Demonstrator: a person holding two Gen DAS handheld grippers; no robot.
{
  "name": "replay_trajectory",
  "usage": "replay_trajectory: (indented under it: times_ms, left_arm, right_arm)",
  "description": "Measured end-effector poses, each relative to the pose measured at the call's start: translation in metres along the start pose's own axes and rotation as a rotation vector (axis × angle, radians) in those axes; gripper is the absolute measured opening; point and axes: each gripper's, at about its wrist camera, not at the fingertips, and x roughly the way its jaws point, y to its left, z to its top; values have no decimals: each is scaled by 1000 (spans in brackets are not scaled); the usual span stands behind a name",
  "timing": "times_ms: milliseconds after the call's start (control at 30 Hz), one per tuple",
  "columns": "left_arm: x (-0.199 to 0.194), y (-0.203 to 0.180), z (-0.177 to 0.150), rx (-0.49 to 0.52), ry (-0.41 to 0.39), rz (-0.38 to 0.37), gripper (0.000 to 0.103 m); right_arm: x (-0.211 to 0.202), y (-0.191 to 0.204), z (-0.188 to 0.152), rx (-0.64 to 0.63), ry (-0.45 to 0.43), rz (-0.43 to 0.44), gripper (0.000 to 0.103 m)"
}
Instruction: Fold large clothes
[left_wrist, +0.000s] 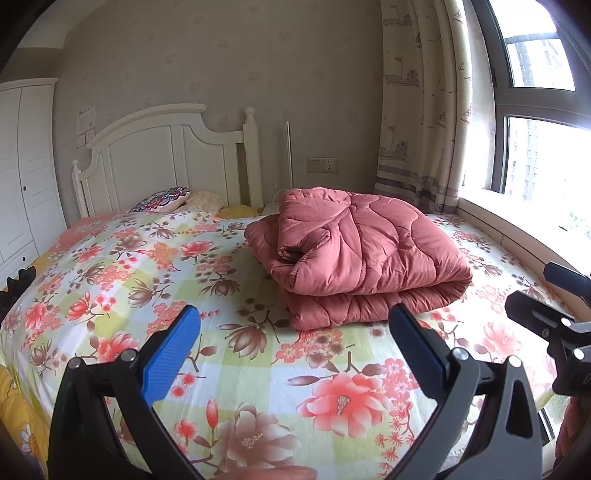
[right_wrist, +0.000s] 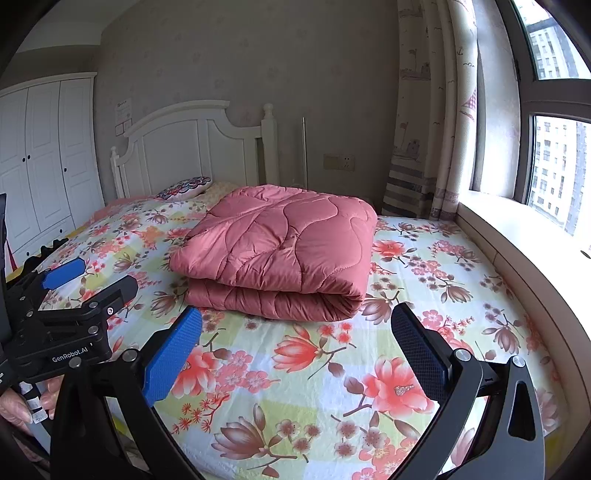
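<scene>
Both pairs of fingers are held wide apart with nothing gripped, left gripper (left_wrist: 293, 345) and right gripper (right_wrist: 295, 349) kept low over the bed (right_wrist: 295, 376). The folded pink quilt (right_wrist: 277, 251) is seen just ahead, clear of the fingers, laid mid-bed toward the headboard (left_wrist: 162, 155).

The bottom edge cuts off the left gripper (left_wrist: 295, 339) and the right gripper (right_wrist: 295, 341), so their handles do not show. The pink quilt (right_wrist: 280, 251) hides the bed (right_wrist: 424, 280) under it, ahead of both grippers. The paper on the wall (left_wrist: 85, 120), far ahead and to the left gripper's left, has writing too small to read.
</scene>
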Motion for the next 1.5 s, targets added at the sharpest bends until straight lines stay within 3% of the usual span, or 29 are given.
replay_trajectory:
  times_ms: [1333,1500]
  left_arm:
    - [3,8,-6,9,9,0,101]
    - [0,0,-9,47,-37,-62,101]
  right_arm:
    - [5,5,-9,12,21,0,98]
    - [12,5,-12,20,38,1,98]
